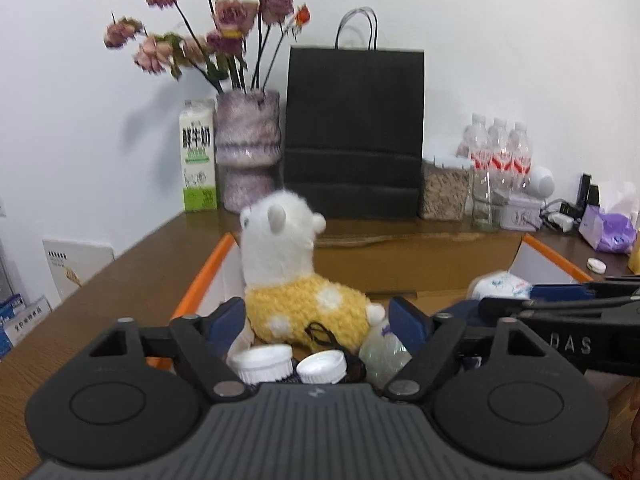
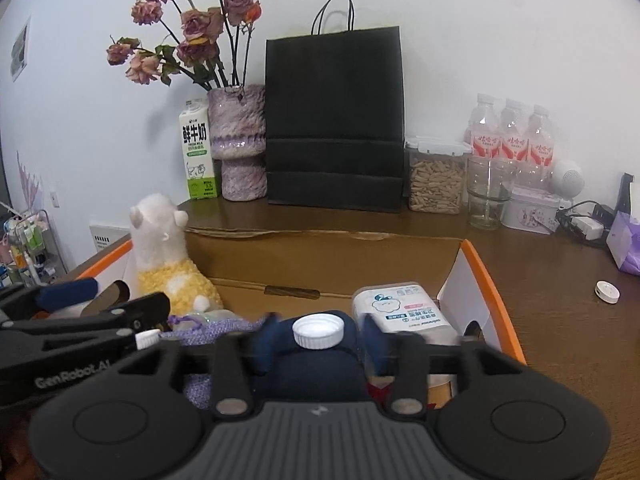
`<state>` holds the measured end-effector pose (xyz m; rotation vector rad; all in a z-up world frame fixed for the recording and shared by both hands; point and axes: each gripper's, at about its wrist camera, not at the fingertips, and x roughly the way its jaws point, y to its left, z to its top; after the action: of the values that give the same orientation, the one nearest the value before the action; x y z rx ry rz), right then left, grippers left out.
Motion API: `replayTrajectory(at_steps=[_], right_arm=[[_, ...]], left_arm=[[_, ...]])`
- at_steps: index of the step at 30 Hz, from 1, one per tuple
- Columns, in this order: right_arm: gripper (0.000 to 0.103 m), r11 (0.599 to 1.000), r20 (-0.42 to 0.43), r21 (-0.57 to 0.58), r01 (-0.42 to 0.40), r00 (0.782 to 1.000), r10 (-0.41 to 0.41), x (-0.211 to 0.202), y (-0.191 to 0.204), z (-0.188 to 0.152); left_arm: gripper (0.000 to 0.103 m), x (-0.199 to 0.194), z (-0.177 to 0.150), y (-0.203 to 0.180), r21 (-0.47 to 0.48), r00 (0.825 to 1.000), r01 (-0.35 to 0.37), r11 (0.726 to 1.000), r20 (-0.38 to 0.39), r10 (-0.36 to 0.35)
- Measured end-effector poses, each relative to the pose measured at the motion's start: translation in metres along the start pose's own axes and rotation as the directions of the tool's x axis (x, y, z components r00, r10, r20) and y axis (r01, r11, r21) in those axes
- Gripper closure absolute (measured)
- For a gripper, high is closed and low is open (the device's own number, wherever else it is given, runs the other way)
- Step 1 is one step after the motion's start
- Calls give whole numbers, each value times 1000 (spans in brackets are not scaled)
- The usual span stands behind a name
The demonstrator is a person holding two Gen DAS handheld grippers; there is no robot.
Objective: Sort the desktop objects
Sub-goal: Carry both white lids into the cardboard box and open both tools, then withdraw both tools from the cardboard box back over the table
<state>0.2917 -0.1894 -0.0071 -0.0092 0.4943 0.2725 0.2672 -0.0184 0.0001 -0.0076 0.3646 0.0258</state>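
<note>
A white-and-yellow plush alpaca sits upright in the cardboard box with orange edges. My left gripper is open; its blue pads stand on either side of the plush's body without pressing it. Two white caps lie just in front of the plush. In the right wrist view my right gripper is open around a dark navy bottle with a white cap, which stands in the box. A white tissue pack lies beside it, and the alpaca is at the box's left end.
Along the back wall stand a milk carton, a vase of dried roses, a black paper bag, a jar of seeds, a glass and water bottles. A small white disc lies on the brown desk.
</note>
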Motion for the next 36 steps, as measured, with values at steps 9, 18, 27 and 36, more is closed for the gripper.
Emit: replayTrajectory(at_steps=[9,18,27,36], right_arm=[[0,999,58,25,45,997,-47,-16,-11,5],[0,999,65,4,45,997,-45,-20,-7,5],[0,999,87,-17,40,995,-39,-28,-3,9],[0,998,123,-51,48,992,-41,-60,3,16]], left_arm=[[0,-8,6,8,-55,997,-51,997,54,53],[0,-10,5,7,-44,997,-54,998,57,57],[0,-16,9,6,-47,995,-59,997,73,62],[0,-49,23,4,-12,991,-57,998,121,58]])
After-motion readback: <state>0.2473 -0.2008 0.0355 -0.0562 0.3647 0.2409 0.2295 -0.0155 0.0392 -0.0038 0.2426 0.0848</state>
